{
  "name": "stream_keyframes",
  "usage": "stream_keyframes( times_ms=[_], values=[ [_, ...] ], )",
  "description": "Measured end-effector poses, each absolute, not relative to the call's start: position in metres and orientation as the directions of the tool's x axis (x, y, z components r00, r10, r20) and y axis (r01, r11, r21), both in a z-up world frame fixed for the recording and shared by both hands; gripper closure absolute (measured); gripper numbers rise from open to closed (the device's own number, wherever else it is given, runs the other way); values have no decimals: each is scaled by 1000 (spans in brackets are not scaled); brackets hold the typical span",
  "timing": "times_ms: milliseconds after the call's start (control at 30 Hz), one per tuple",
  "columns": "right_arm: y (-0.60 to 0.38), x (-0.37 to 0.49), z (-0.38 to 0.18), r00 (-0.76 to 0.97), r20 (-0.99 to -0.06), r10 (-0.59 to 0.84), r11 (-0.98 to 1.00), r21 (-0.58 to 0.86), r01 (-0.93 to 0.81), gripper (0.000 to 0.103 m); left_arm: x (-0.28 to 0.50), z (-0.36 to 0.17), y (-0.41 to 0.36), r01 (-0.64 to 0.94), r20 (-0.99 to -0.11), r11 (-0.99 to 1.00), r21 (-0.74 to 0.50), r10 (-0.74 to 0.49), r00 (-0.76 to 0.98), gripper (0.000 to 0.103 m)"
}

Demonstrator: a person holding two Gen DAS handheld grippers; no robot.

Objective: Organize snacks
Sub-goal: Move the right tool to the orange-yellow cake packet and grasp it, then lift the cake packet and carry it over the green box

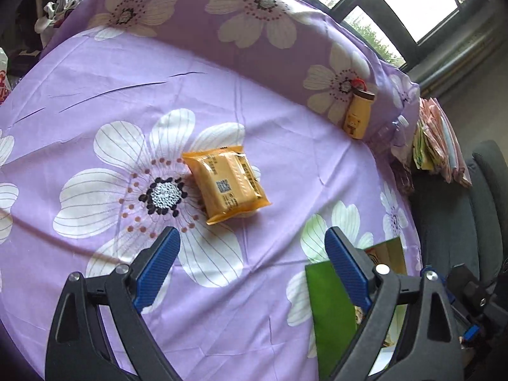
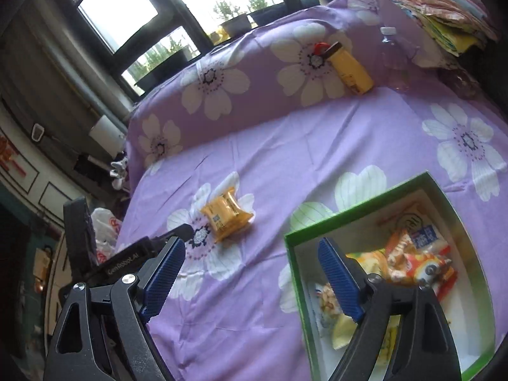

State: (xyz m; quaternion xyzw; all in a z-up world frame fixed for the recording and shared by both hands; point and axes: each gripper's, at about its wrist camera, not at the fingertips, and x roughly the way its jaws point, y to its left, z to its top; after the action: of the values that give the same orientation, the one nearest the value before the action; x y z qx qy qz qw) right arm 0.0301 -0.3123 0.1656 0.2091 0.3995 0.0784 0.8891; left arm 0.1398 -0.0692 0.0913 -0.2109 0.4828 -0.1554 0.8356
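left gripper point(image 1: 252, 247) gapes wide, nothing in it, orange snack packet point(image 1: 223, 187) lying mid-bedspread point(image 1: 95, 95) just ahead. light, puffy, crinkly; pinch across its short sides. right gripper point(image 2: 250, 258) also wide and empty, over the green box point(image 2: 365, 203) of snacks by the near edge.

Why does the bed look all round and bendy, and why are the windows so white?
Left wrist view: the fisheye lens curves the purple flowered sheet into a dome, and corners go dark. The window is blown out white by daylight. Right wrist view: same bending, bright window, and the orange snack pack looks slightly soft.
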Motion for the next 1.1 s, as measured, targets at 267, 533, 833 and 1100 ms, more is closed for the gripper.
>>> stream_keyframes(
  times_ms=[267,533,833,1100],
  values=[
    [-252,154,125,461,-761,456,851,525,25,17,185,47,-59,-34,-771,853,-520,-452,449,12],
    [-216,211,43,302,-875,378,909,413,59,20,205,17,-66,-29,-788,855,-519,-464,405,21],
    [-216,216,30,316,-860,399,904,427,18,41,206,14,-73,68,-750,845,-531,-506,426,52],
    [-218,202,36,332,-842,425,887,460,33,44,190,29,-78,127,-751,865,-486,-488,445,54]
  ],
)
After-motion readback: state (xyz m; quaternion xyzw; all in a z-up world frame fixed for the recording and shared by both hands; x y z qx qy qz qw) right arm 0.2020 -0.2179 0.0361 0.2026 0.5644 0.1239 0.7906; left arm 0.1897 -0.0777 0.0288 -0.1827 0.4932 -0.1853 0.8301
